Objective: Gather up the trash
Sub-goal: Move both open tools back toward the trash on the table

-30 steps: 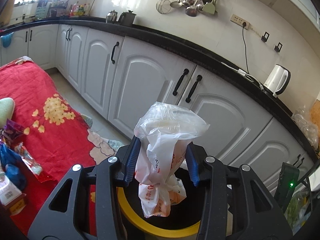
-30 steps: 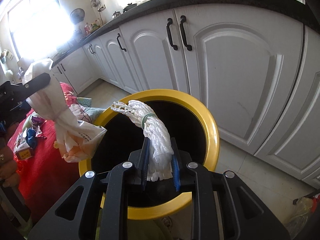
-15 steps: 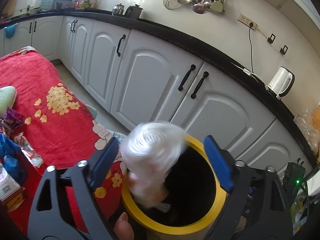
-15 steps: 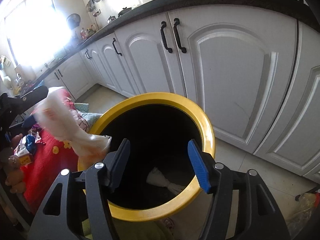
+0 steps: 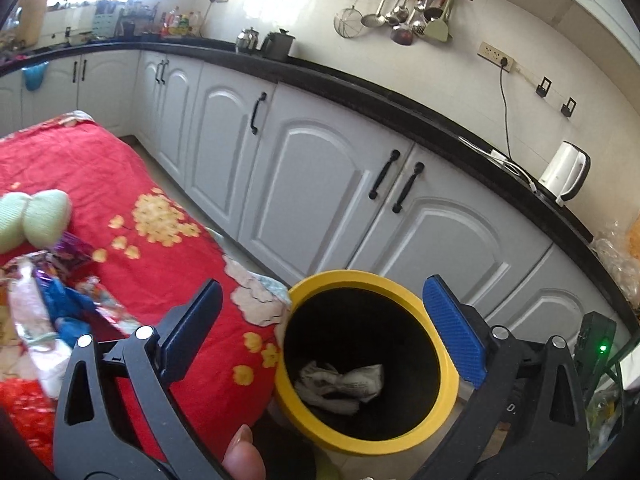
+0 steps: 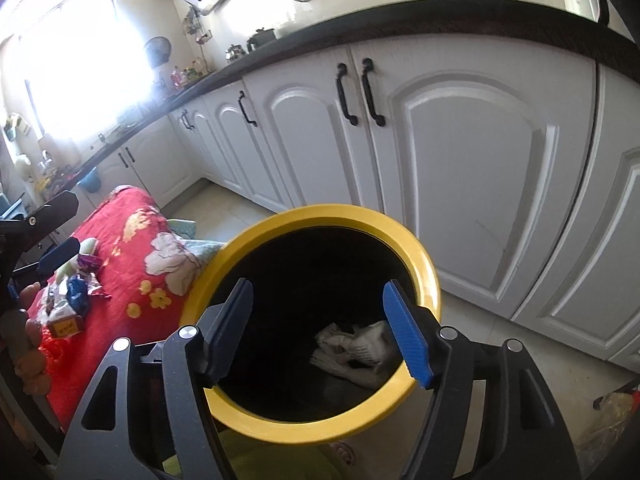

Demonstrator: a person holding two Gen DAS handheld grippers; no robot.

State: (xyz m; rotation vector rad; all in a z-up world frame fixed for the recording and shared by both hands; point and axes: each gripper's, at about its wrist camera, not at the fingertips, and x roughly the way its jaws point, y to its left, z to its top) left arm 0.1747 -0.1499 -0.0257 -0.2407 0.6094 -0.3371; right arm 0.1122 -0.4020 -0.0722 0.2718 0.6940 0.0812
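A kitchen scene seen from two hand-held tongs, both poised above a round bin with a yellow rim [image 5: 436, 322] and a black inside, which stands on the floor in front of white cabinets [image 5: 316, 196] with black handles. The left tongs [image 5: 324, 328] are released, their jaws spreading very wide with nothing between them; the bin's opening shows in the gap. The right tongs [image 6: 320, 320] are also released, jaws opening and empty, held right over the bin's mouth. At the bottom of the bin lie crumpled white plastic bags [image 5: 340, 384], the trash, resting loosely together against the dark floor of the bin; the right view shows the same bags [image 6: 356, 350] partly hidden behind one blue pad. Just left of the bin is a table covered with a red cloth with yellow flowers [image 5: 132, 200]. On that cloth, well apart from the bin, lies more litter: shiny purple and blue wrappers [image 5: 60, 284], a small carton [image 6: 64, 322], and a pale green soft object [image 5: 34, 216]. A black worktop [image 5: 360, 88] runs above the cabinets, carrying a white kettle [image 5: 566, 172], with ladles and spoons [image 5: 408, 12] hanging on the wall.
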